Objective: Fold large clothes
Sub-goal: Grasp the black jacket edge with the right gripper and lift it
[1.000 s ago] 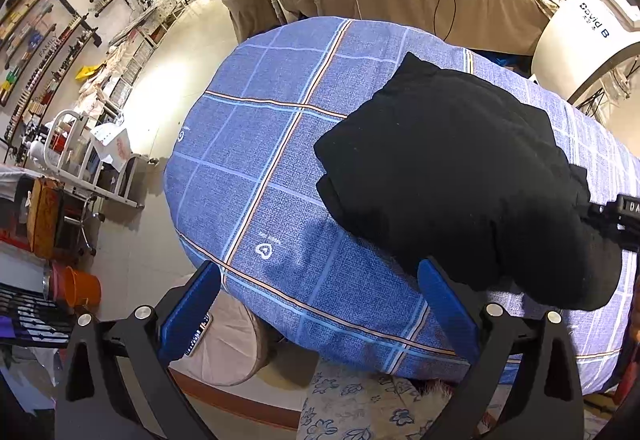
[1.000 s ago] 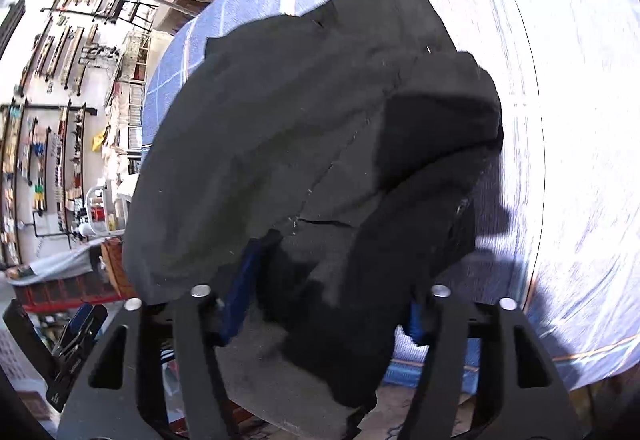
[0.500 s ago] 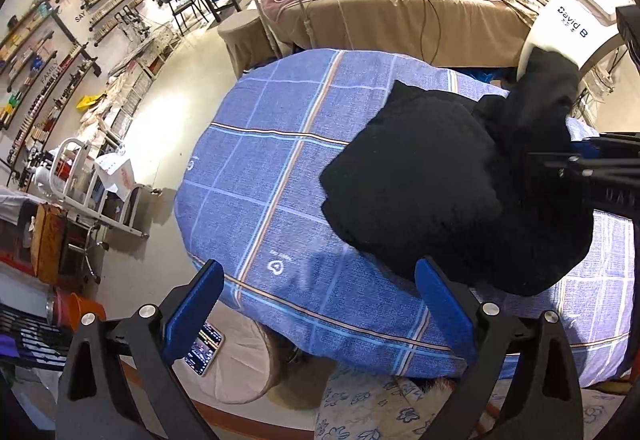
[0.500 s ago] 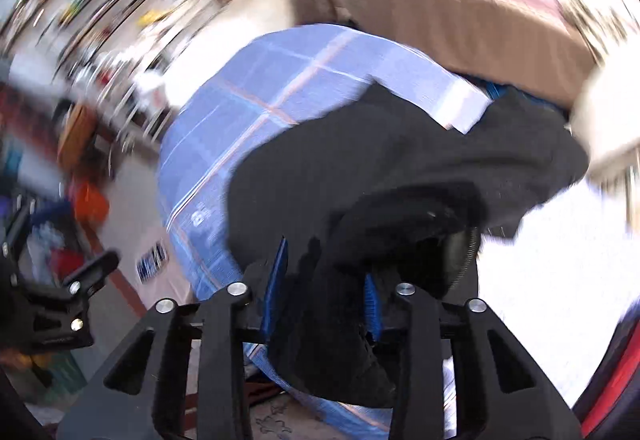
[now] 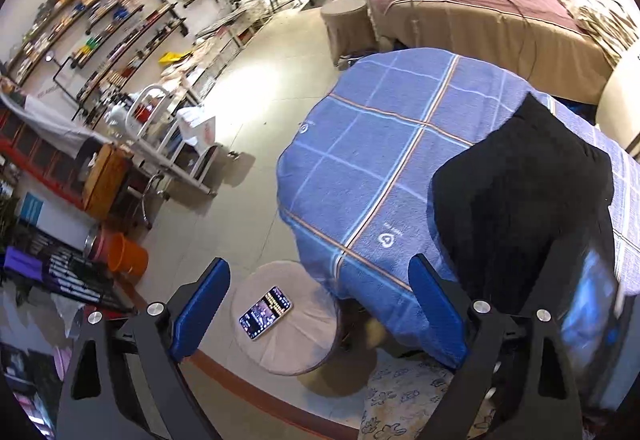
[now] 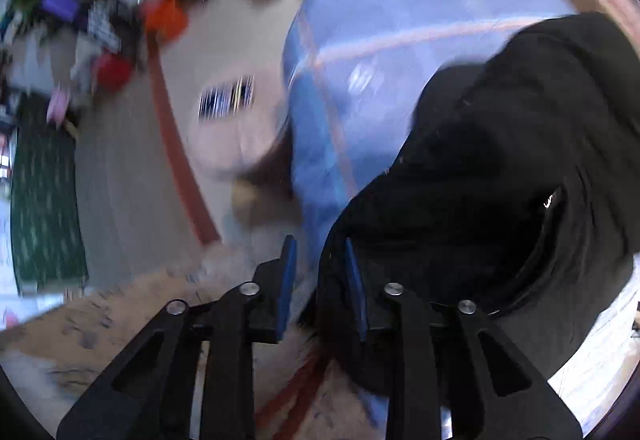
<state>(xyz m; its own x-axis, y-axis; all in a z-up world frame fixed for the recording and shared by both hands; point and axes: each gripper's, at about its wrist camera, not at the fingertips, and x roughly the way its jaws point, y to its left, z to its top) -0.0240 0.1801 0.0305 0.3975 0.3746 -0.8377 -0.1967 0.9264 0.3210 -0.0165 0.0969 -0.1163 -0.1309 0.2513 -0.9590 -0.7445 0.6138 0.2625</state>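
Note:
A black garment (image 5: 520, 199) lies bunched on a table under a blue checked cloth (image 5: 380, 167), at its near right part. My left gripper (image 5: 320, 304) is open and empty, held off the table's near left edge above the floor. In the blurred right wrist view my right gripper (image 6: 320, 280) is nearly shut, with a fold of the black garment (image 6: 500, 179) between its blue pads (image 6: 354, 280); the cloth drapes over the right finger. The blue cloth (image 6: 380, 39) lies beyond it.
A round padded stool (image 5: 280, 320) with a phone (image 5: 266, 312) on it stands beside the table's near edge. An orange bucket (image 5: 126, 254), racks and shelves stand at the left. A bed (image 5: 480, 11) is beyond the table. A patterned rug (image 5: 408, 400) lies below.
My right gripper closed on the garment, lifted it and swung it left and down toward the near edge. My left gripper drew back and left, off the table.

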